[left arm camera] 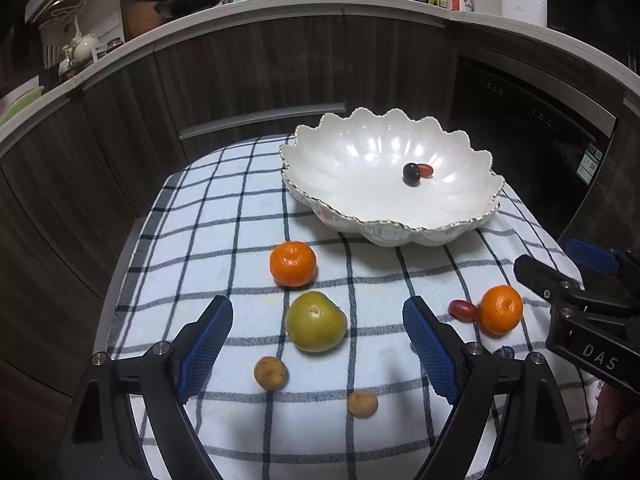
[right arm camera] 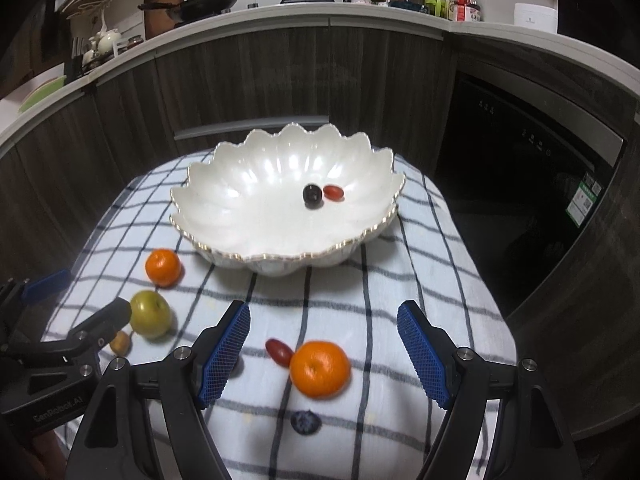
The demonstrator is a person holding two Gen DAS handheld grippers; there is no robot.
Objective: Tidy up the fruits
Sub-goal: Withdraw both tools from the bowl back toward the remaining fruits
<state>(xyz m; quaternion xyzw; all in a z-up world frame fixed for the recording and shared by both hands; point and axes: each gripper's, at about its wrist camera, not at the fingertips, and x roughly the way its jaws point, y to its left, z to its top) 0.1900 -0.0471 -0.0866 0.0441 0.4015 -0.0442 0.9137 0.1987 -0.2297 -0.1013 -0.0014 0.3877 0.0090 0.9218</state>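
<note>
Two small fruits (left arm camera: 416,173) in the bowl (left arm camera: 360,184) at the cloth's (left arm camera: 224,208) far end, other fruits (left arm camera: 316,322) nearer

Both fisheye views are dim overall, with black vignetted corners and a counter (left arm camera: 280,4) that bends into a strong arc toward the edges. Light falls from above onto the checked cloth (left arm camera: 224,240) and the white bowl (left arm camera: 360,168), whose glossy inside shows bright patches of glare, while the cabinets (left arm camera: 260,76) behind stay dark and the fruit casts soft, short shadows. The left view is fairly sharp, but the right view is slightly smeared, so that the orange (right arm camera: 319,368) and the red grape (right arm camera: 279,351) beside it have soft outlines.
</note>
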